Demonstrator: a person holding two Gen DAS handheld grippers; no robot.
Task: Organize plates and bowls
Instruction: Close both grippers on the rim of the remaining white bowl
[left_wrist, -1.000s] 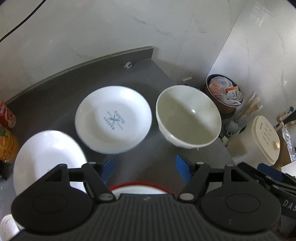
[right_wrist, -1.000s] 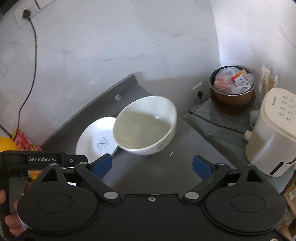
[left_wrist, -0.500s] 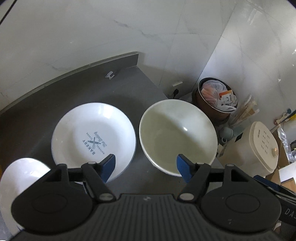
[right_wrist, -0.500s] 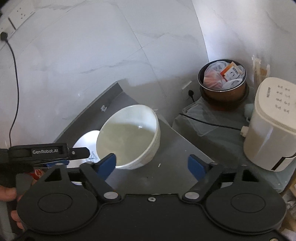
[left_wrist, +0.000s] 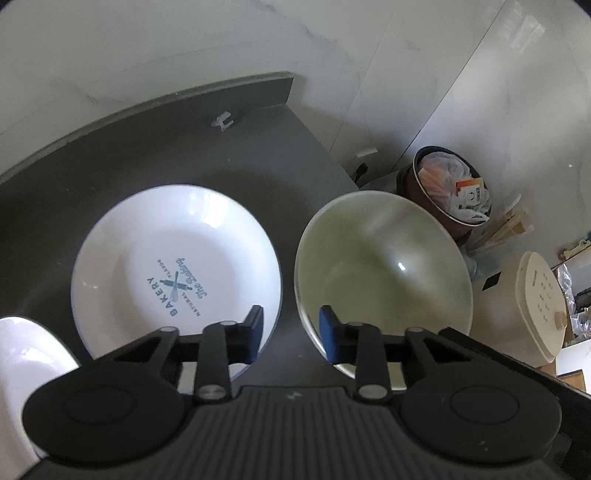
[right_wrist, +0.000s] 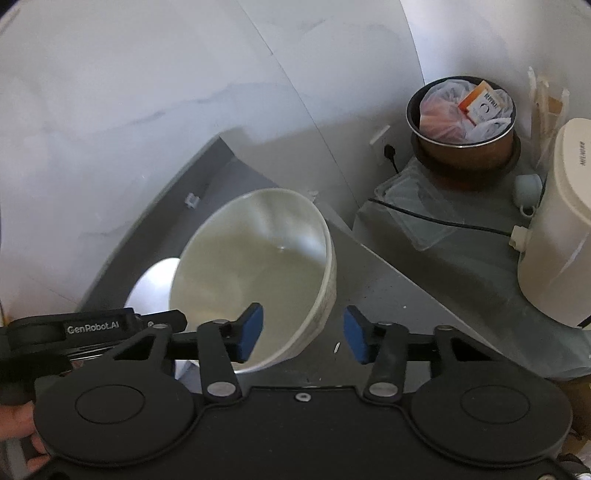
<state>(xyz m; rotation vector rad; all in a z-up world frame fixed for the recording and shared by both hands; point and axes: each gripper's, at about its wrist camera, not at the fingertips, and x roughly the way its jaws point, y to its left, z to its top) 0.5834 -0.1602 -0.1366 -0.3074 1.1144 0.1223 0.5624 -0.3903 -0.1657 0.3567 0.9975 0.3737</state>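
— Where's the bowl?
— The bowl (left_wrist: 384, 280) sits at the bench (left_wrist: 221, 155) edge, just right of the printed plate (left_wrist: 177, 273). My left hand-held gripper (left_wrist: 290, 334) gapes between them. My right hand-held gripper (right_wrist: 301, 332) straddles its near rim, open; contact I can't judge.

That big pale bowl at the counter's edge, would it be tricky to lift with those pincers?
Probably somewhat. The bowl looks glazed and glossy, so its rim may slip between the right gripper pads. It seems rigid ceramic, likely heavy and breakable. Sitting near the counter edge, a sideways nudge could send it off.
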